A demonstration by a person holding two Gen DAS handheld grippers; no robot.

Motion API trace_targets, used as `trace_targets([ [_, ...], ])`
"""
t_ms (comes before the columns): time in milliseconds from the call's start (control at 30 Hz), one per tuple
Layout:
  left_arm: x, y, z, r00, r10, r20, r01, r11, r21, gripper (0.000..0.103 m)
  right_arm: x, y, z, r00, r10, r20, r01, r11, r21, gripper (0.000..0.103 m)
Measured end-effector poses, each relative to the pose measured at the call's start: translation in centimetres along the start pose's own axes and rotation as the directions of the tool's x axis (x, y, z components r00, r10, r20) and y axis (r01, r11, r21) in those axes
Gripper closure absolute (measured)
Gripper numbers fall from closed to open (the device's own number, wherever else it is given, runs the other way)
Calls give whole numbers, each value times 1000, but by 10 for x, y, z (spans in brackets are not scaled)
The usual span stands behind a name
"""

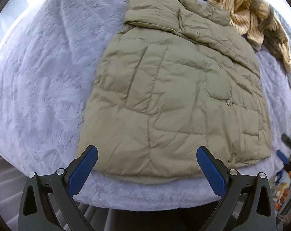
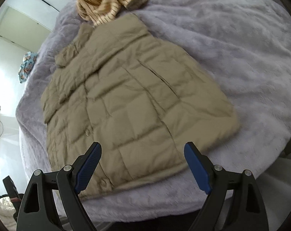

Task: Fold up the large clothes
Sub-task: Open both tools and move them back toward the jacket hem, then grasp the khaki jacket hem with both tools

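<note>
One quilted jacket [image 1: 174, 96], sleeves folded

The grey plush bed cover [image 1: 39, 80] lies bare along the whole side left of the quilted khaki jacket [image 1: 174, 96], and a bare strip runs between the jacket's hem and the near edge of the bed. Towards the far edge a crumpled striped tan garment [image 1: 247, 17] touches the jacket's collar, closing that end. In the right wrist view, open cover [image 2: 241, 48] spreads wide to the jacket's right; at the far left corner a patterned blue cloth [image 2: 26, 65] sits well apart
</note>
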State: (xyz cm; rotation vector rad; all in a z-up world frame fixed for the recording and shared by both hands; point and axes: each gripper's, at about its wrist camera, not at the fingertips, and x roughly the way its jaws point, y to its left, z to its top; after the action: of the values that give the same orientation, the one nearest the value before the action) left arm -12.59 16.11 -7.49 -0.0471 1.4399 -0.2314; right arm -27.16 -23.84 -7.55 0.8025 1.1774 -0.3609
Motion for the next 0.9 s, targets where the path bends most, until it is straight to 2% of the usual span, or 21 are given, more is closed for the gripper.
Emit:
trace_targets([
  [67, 0, 14, -5, 1000, -20, -2, 20, 1000, -23, 0, 3, -12, -3, 999, -10, -41, 11, 1000, 28, 13],
  [233, 7, 48, -21, 992, -122, -31, 118, 987, -105, 0, 13, -46, -16, 990, 100, -100, -80, 980, 183, 13],
  [300, 14, 56, -26, 982, -182, -46, 174, 974, -142, 0, 17, -59, -22, 985, 137, -102, -109, 964, 244, 13],
  [467, 36, 57, -36, 942, -325, -88, 302, 931, -206, 0, 30, -80, -35, 962, 253, -102, -198, 905, 378, 13],
  [700, 69, 49, -40, 903, -420, -93, 377, 876, -300, 0, 53, -94, -41, 945, 313, -95, -237, 854, 463, 13],
  [800, 80, 46, -37, 896, -434, -88, 387, 864, -322, 0, 65, -100, -41, 944, 318, -94, -235, 841, 488, 13],
  [900, 87, 41, -32, 898, -432, -81, 387, 865, -321, 0, 75, -102, -37, 940, 330, -87, -243, 826, 509, 13],
])
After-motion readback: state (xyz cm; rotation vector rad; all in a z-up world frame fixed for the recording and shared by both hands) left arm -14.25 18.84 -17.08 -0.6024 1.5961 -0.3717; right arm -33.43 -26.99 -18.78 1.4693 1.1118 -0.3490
